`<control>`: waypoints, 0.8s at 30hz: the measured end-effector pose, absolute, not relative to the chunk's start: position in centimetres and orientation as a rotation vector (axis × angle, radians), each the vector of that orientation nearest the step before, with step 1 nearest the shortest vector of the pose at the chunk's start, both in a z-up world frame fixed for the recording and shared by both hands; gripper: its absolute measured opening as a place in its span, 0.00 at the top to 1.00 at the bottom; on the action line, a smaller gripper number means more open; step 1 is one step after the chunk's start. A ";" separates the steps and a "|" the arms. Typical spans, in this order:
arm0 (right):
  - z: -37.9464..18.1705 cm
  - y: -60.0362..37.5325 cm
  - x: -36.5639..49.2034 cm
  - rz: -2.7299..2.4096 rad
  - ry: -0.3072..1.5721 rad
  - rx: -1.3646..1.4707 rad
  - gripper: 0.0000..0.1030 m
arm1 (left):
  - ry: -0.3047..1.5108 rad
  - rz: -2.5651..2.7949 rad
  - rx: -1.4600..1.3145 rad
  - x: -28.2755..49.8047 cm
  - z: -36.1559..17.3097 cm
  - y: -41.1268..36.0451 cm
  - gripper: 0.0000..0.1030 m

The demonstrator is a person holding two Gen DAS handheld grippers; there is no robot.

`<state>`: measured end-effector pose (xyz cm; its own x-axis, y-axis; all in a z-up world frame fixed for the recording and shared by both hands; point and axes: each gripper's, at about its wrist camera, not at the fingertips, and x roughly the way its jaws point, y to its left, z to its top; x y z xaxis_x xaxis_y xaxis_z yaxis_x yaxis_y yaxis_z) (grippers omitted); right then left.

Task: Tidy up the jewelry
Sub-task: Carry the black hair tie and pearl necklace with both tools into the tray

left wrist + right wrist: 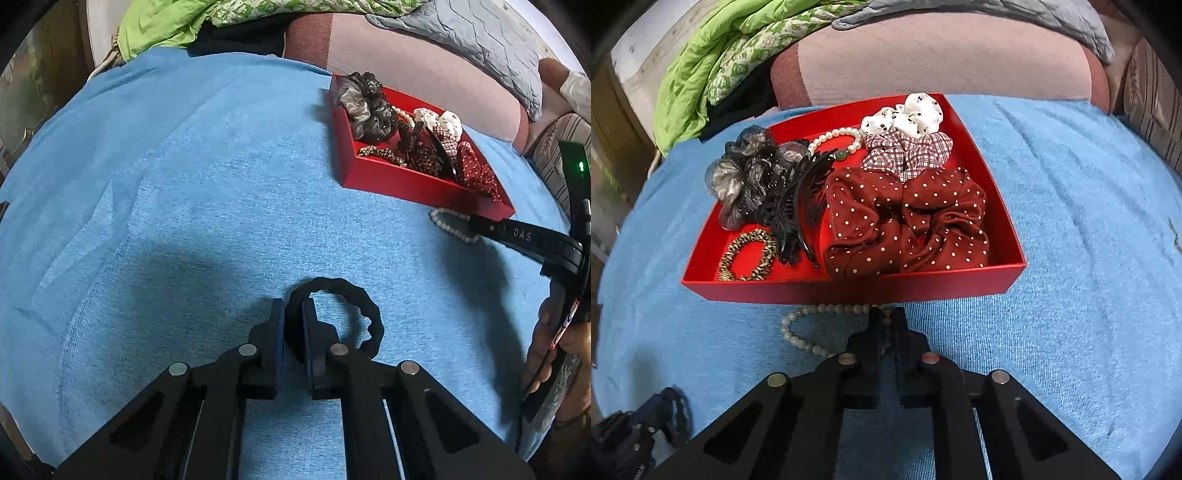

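The left gripper (293,314) is pinching the near-left arc of a black braided fabric hair-tie ring (334,317), which is lying flat on the blue towelling cloth (166,184); one finger is sitting outside the ring and the other inside it, with the rest of the loop spreading away to the right of the tips. The right gripper (886,317) is pressing its jaws together on a loop of pale grey-white beads (801,332), a bracelet resting on the cloth just in front of the near wall of the shallow red cardboard tray (849,290); the beads are curving out to the left of the fingertips.

Only the right wrist view is looking down into the tray, showing a dark red white-dotted scrunchie (908,225), a checked scrunchie (908,153), a white black-spotted scrunchie (908,116), a black plastic claw clip (792,210), a grey sheer scrunchie (738,177), a leopard-print hair tie (748,254) and a pearl bracelet with a green bead (836,142). Only the left wrist view is showing the whole hair-tie ring, and the person's hand (554,350) gripping the right tool's handle.
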<state>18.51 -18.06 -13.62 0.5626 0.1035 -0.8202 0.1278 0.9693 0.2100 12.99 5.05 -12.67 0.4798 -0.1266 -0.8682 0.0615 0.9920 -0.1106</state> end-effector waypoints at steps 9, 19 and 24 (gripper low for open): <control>-12.0 -18.0 16.5 0.062 0.946 0.337 0.94 | 1.023 -0.140 -0.047 12.4 -10.4 3.7 0.92; -9.3 -18.5 14.2 0.110 0.893 0.378 0.94 | 0.986 -0.159 -0.028 11.9 -8.3 2.4 0.92; -8.4 -18.9 13.1 0.120 0.876 0.386 0.94 | 0.968 -0.154 -0.010 11.6 -7.3 2.0 0.92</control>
